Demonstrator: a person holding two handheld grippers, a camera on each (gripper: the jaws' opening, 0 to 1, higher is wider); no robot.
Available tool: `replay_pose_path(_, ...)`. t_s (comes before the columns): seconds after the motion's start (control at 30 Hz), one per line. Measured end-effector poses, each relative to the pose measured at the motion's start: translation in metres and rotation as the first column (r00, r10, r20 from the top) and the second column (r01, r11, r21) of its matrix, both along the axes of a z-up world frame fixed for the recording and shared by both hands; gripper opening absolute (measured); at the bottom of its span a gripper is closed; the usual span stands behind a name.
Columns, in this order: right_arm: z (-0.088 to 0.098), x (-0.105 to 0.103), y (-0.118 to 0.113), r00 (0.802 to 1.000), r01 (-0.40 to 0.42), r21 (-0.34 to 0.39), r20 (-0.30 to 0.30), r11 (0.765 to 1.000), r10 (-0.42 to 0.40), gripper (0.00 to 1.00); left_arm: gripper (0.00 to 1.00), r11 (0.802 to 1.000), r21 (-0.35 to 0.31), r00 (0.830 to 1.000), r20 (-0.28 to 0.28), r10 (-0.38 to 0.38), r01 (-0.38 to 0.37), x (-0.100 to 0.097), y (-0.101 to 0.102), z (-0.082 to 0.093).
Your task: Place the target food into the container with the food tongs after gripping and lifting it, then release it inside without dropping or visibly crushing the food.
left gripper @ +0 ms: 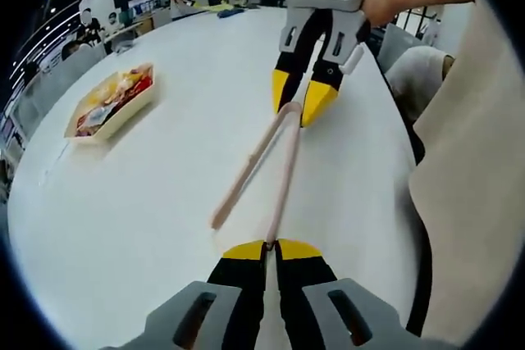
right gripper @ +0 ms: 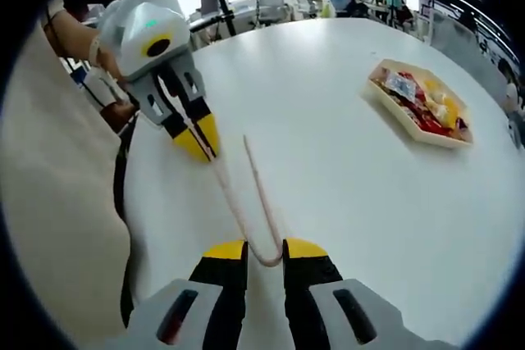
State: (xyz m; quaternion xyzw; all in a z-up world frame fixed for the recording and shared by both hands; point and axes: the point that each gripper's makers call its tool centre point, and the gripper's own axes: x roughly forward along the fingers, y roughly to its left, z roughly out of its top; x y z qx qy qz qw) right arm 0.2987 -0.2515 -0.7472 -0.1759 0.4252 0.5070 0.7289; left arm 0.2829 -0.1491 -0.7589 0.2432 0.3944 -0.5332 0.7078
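Food tongs (left gripper: 262, 171), one pair, are pale pink, long and thin, two arms joined in a U-bend, lying low over the white bench (left gripper: 164, 227). In the left gripper view they run from lower centre up to upper centre. The left hand-held gripper (left gripper: 267, 245), at the bottom of that view, has its yellow-tipped jaws together, clamped on the tip of one tong arm; the other arm's tip lies free to the left. The right hand-held gripper (left gripper: 295, 104) comes down from the top, jaws slightly apart, pinching the U-bend between them. In the right gripper view the bend sits between that gripper's (right gripper: 265, 249) own jaws at bottom centre. One shallow tray (left gripper: 111, 104) of food, red and yellow pieces, sits upper left. No writing is readable.
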Motion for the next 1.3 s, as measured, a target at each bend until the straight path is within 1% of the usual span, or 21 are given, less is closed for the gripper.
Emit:
replay_pose_path(0.4, -0.003, -0.001, 0.000, 1.000, -0.026, -0.019, 0.008, 1.000, 0.026, 0.16, 0.02, 1.000, 0.019, 1.000, 0.021, -0.004, 0.004, -0.001, 0.000, -0.003)
replay_pose_path(0.6, -0.007, -0.004, -0.002, 0.997, -0.076, -0.065, 0.027, 0.995, 0.078, 0.16, 0.02, 0.999, 0.034, 0.999, 0.032, -0.010, 0.009, -0.001, 0.001, -0.004)
replay_pose_path(0.77, -0.008, -0.003, -0.005, 0.996, -0.076, -0.073, 0.029, 0.994, 0.078, 0.16, 0.01, 0.999, 0.033, 0.999, 0.040, -0.009, 0.008, -0.001, 0.001, -0.004)
replay_pose_path(0.87, -0.007, -0.003, -0.007, 0.998, -0.063, -0.068, 0.025, 0.996, 0.065, 0.16, 0.01, 0.999, 0.035, 0.999, 0.043, -0.008, 0.006, -0.001, 0.003, -0.004)
replay_pose_path(1.07, -0.008, -0.005, -0.009, 0.998, -0.054, -0.067, 0.019, 0.996, 0.055, 0.16, 0.05, 1.000, 0.029, 0.999, 0.043, -0.001, -0.001, -0.003, 0.005, -0.004)
replay_pose_path(1.1, -0.007, -0.005, -0.009, 0.999, -0.043, -0.059, 0.018, 0.997, 0.044, 0.18, 0.07, 1.000, 0.027, 0.999, 0.043, 0.004, -0.005, -0.003, 0.005, -0.004)
replay_pose_path(1.13, -0.005, -0.005, -0.010, 0.999, -0.043, -0.061, 0.025, 0.997, 0.044, 0.18, 0.12, 1.000, 0.030, 0.999, 0.052, 0.007, -0.009, -0.004, 0.007, -0.004)
replay_pose_path(1.3, -0.005, -0.005, -0.010, 0.999, -0.043, -0.062, 0.026, 0.997, 0.044, 0.18, 0.13, 0.999, 0.039, 0.998, 0.063, 0.015, -0.017, -0.006, 0.014, -0.004)
